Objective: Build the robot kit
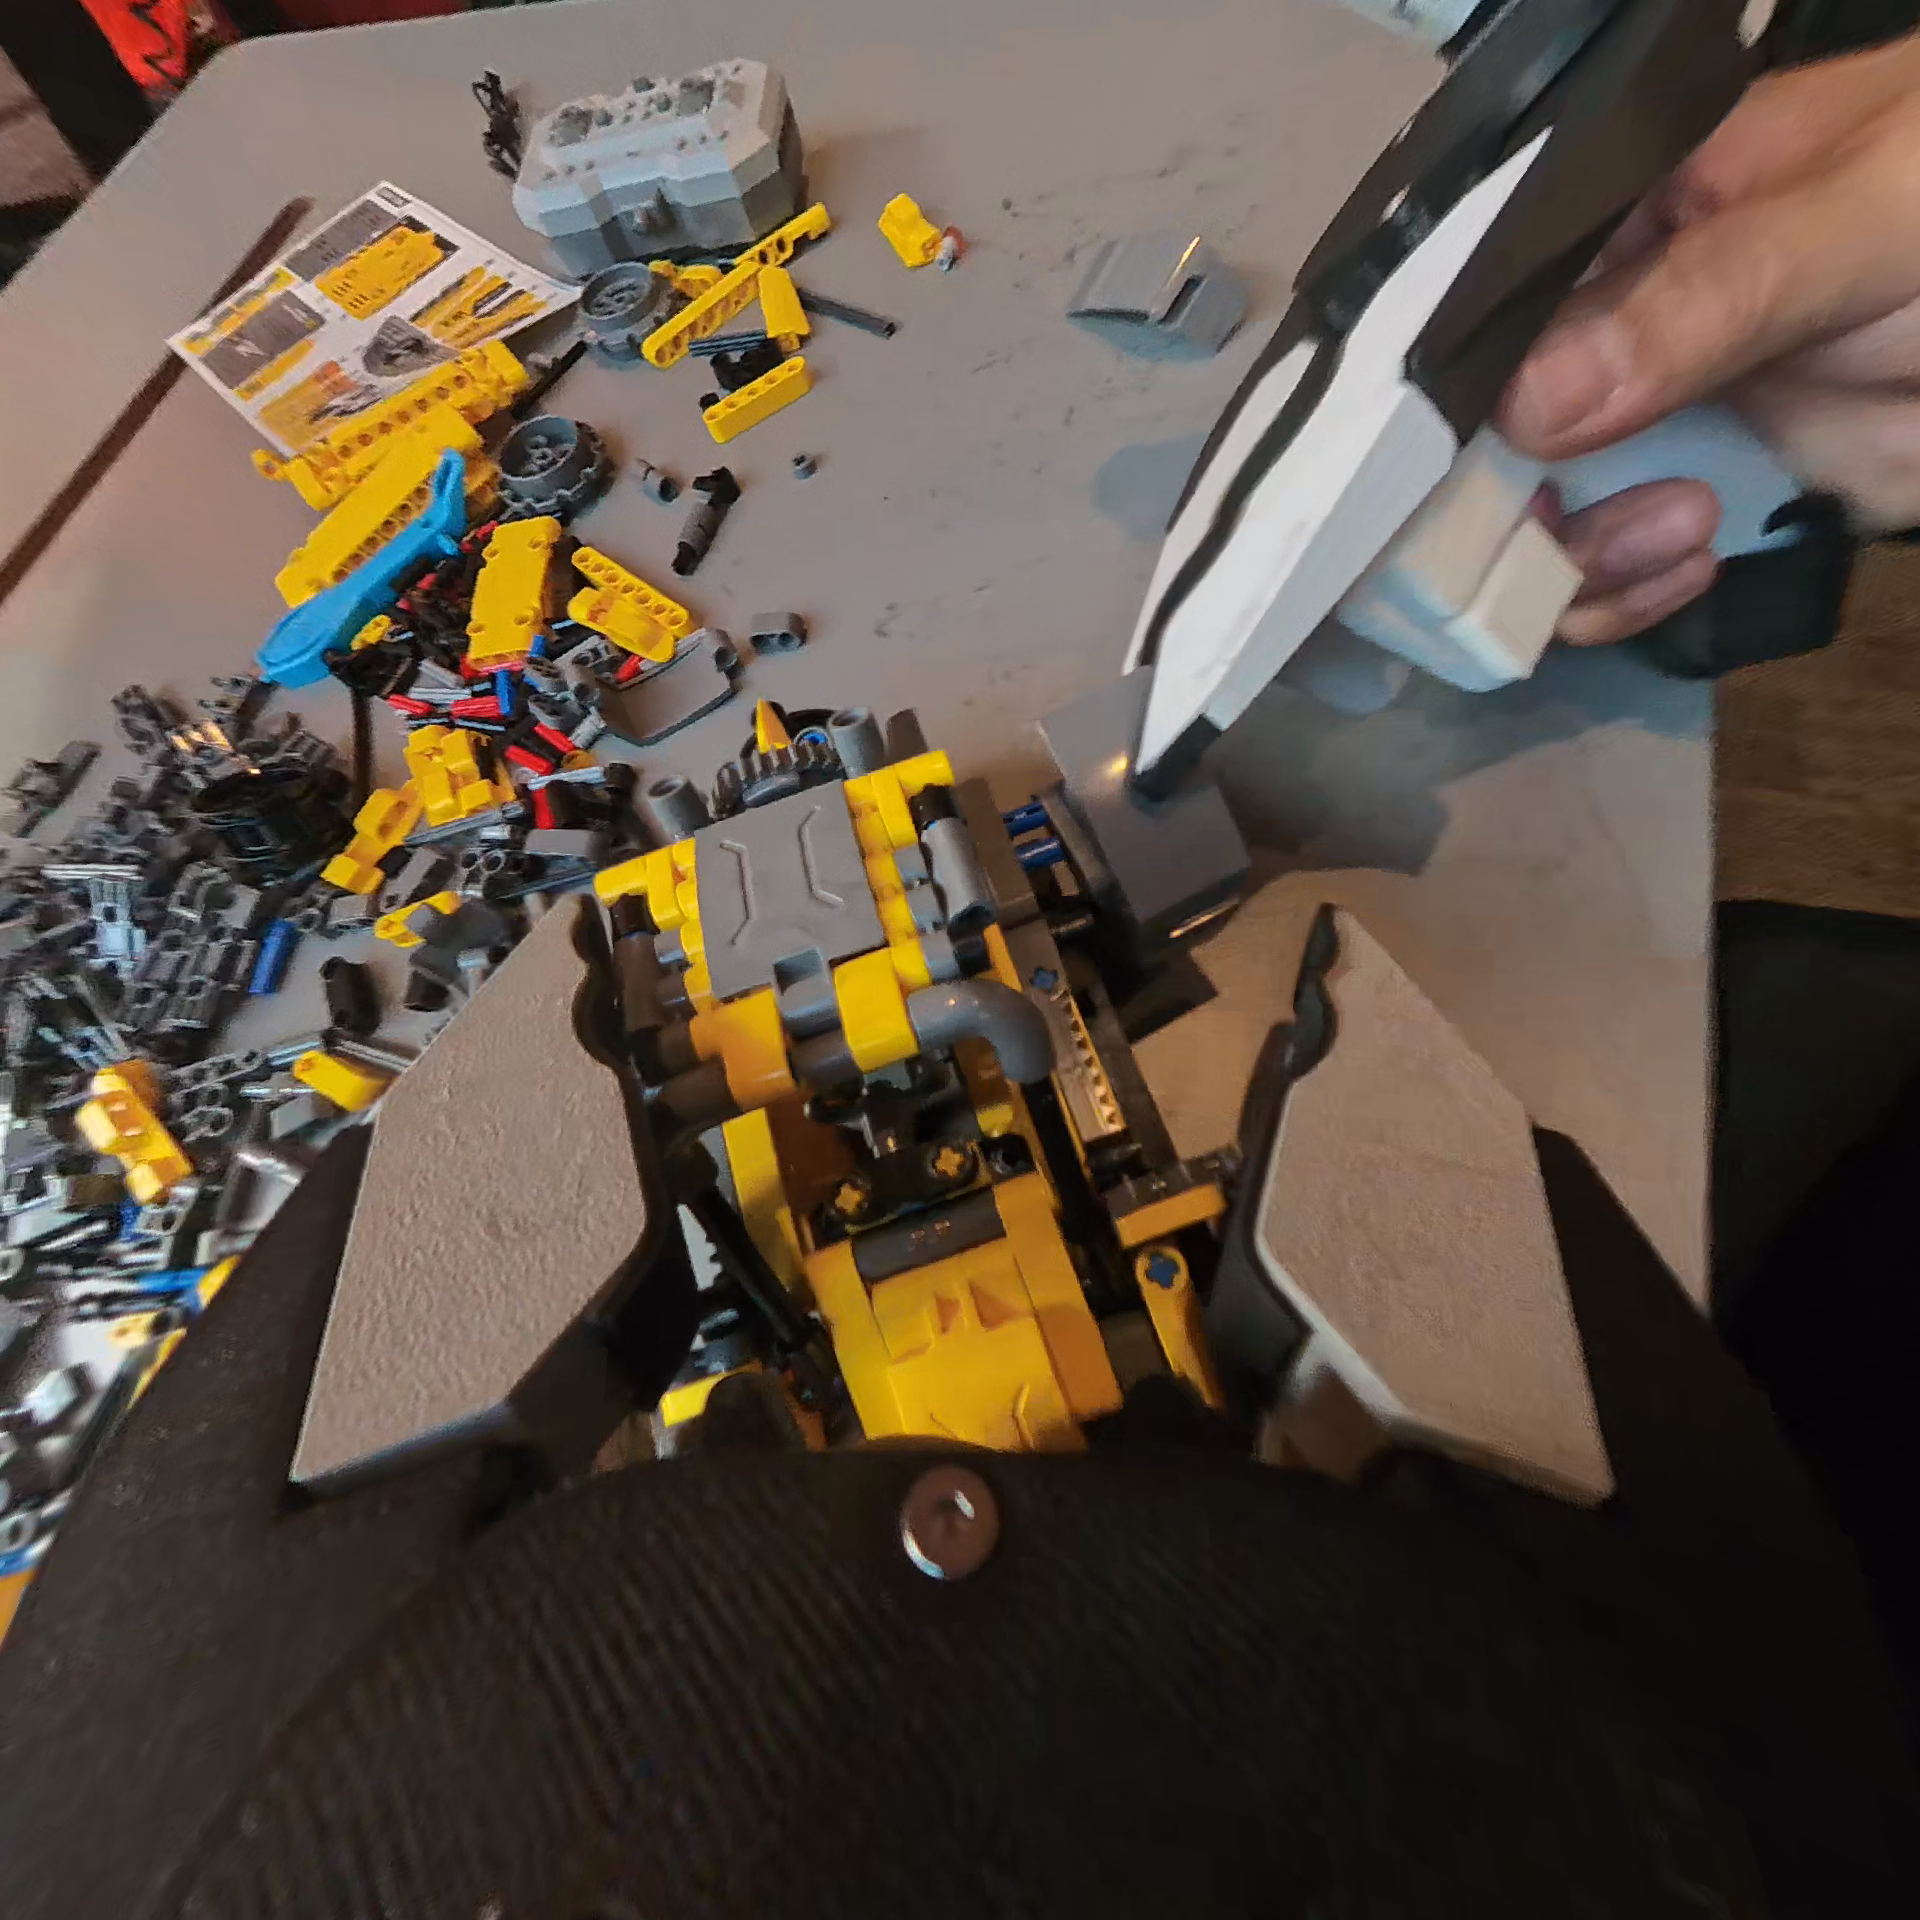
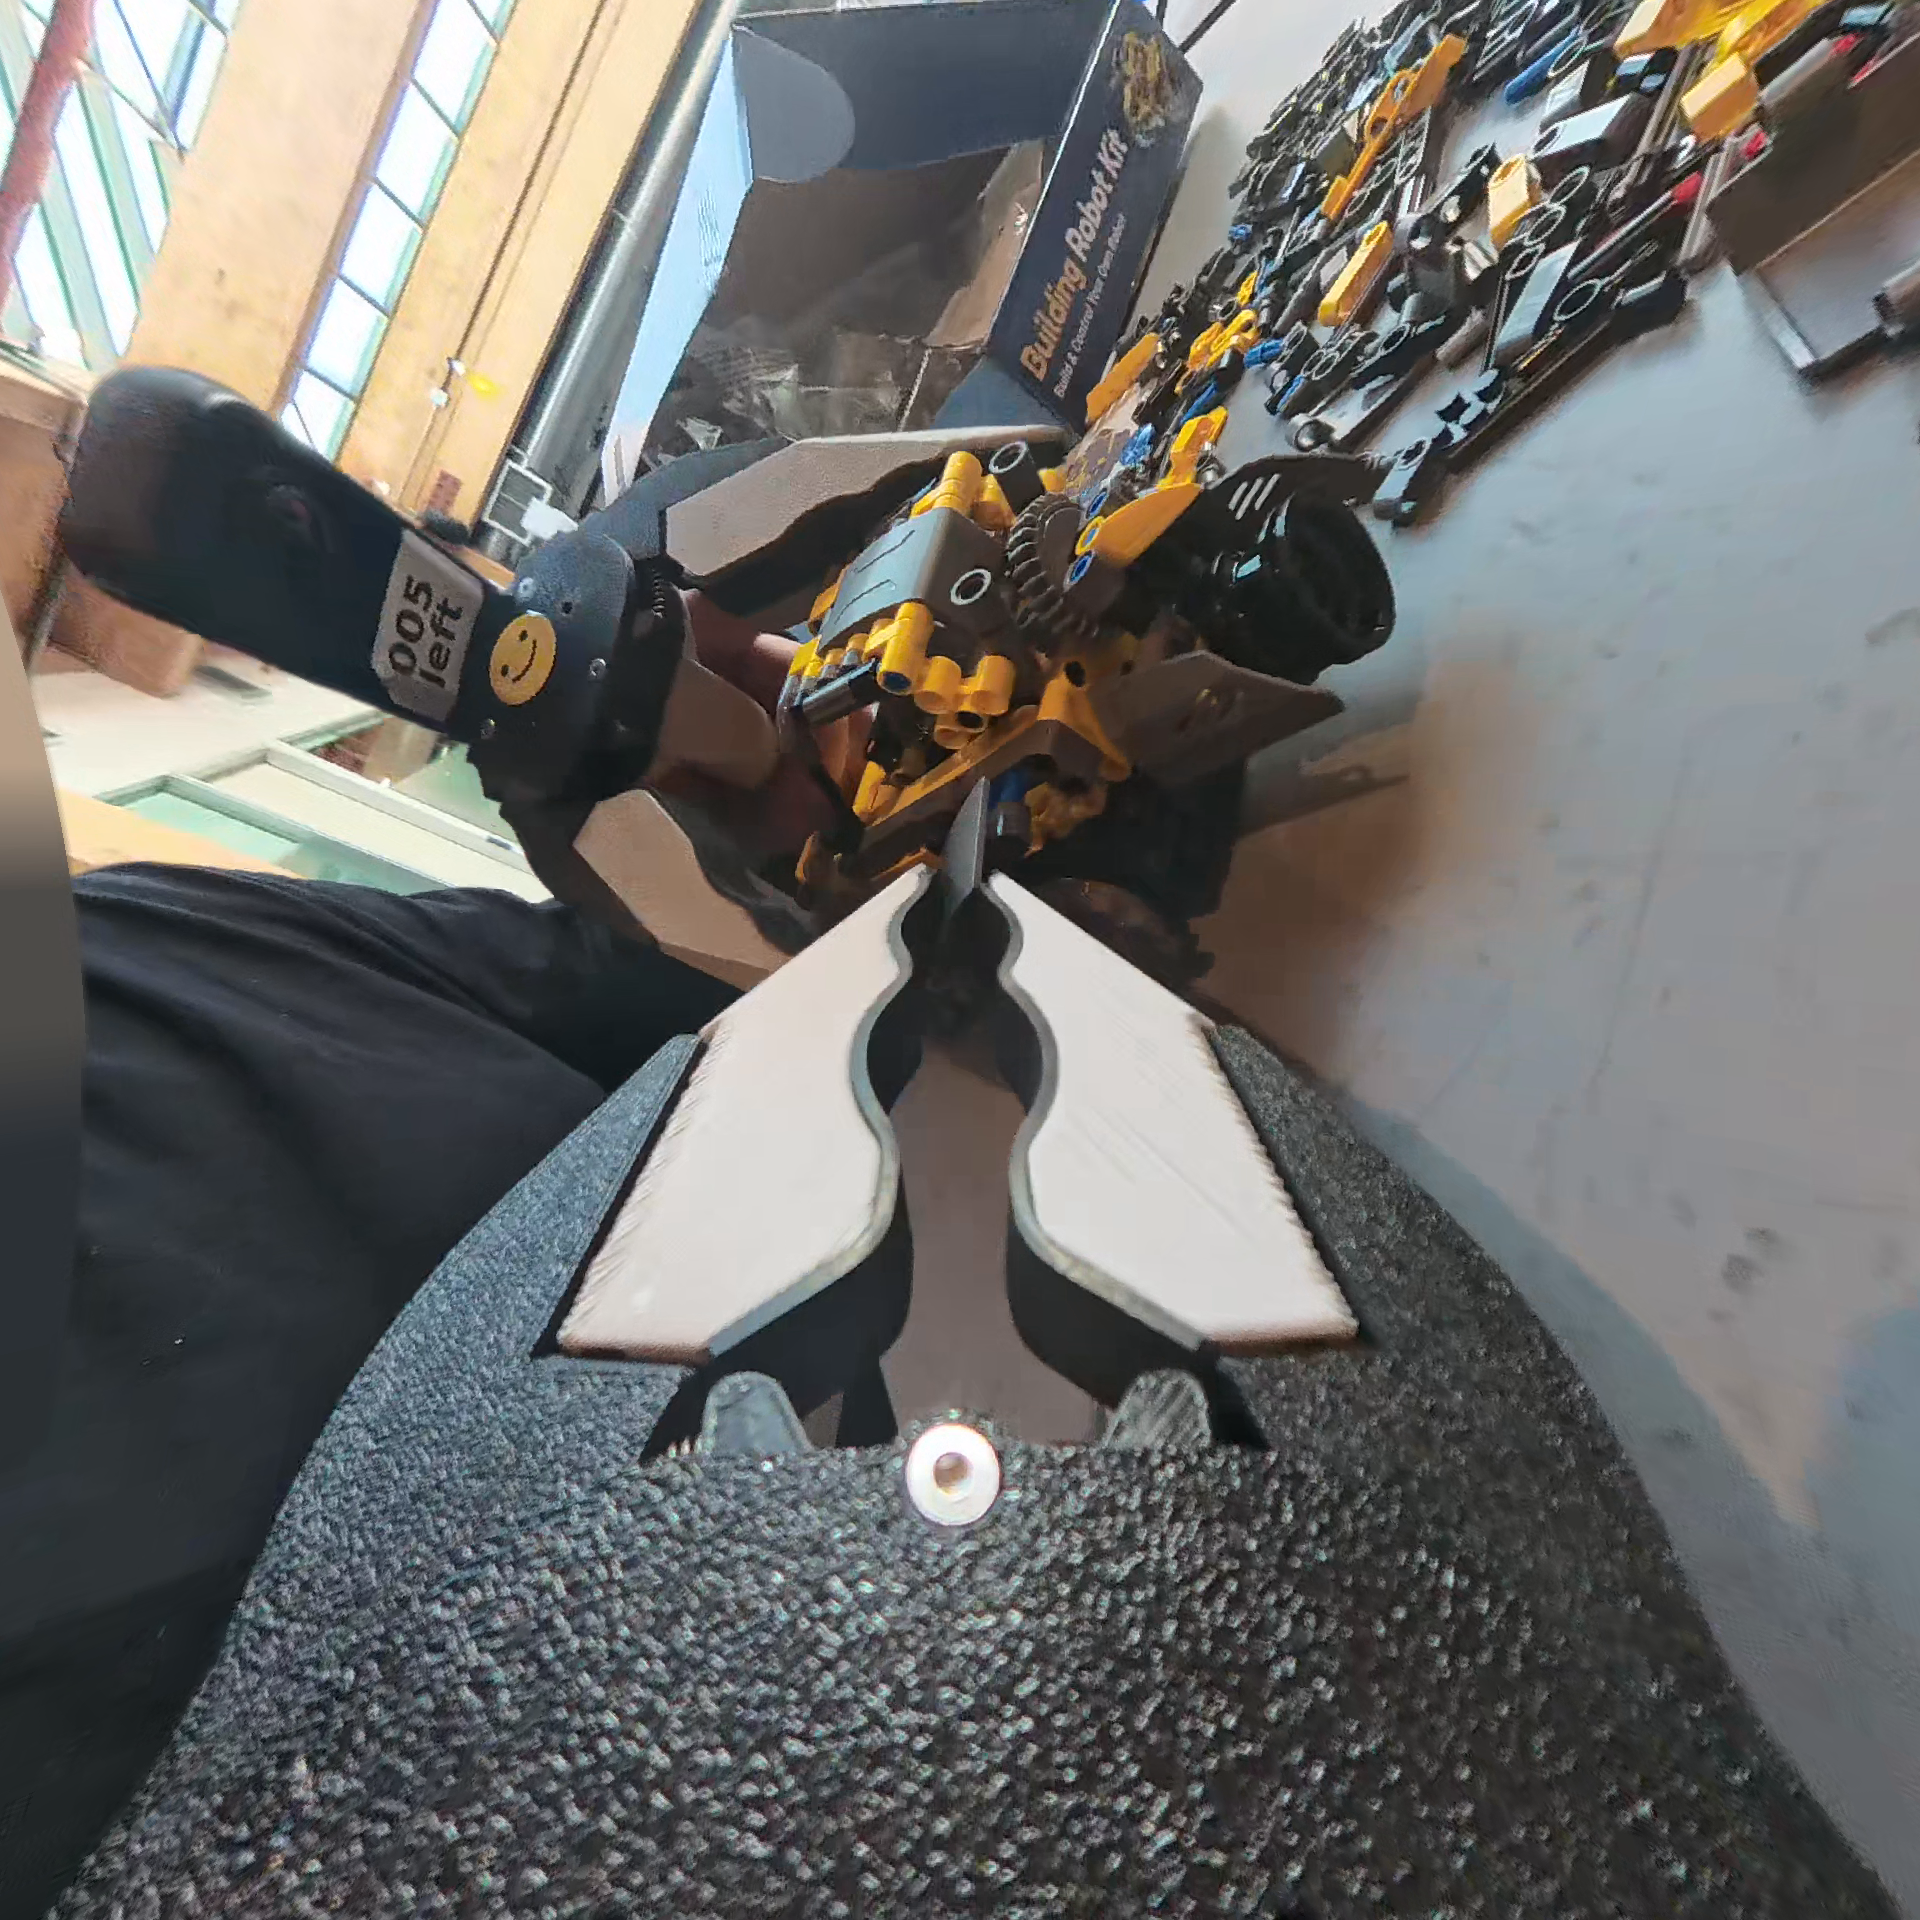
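Yellow-and-grey plastic brick vehicle model; grey matte surface; bright blue plastic separator tool; dark navy cardboard box.

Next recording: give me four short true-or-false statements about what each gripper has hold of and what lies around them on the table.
1. The left gripper is clamped around the yellow and grey brick-built vehicle model. True.
2. The right gripper is wide open. False: it is shut on a thin dark grey flat panel.
3. Loose yellow, black and grey building pieces lie on the grey table. True.
4. The printed instruction sheet lies under the model. False: it lies apart, at the table's far side.
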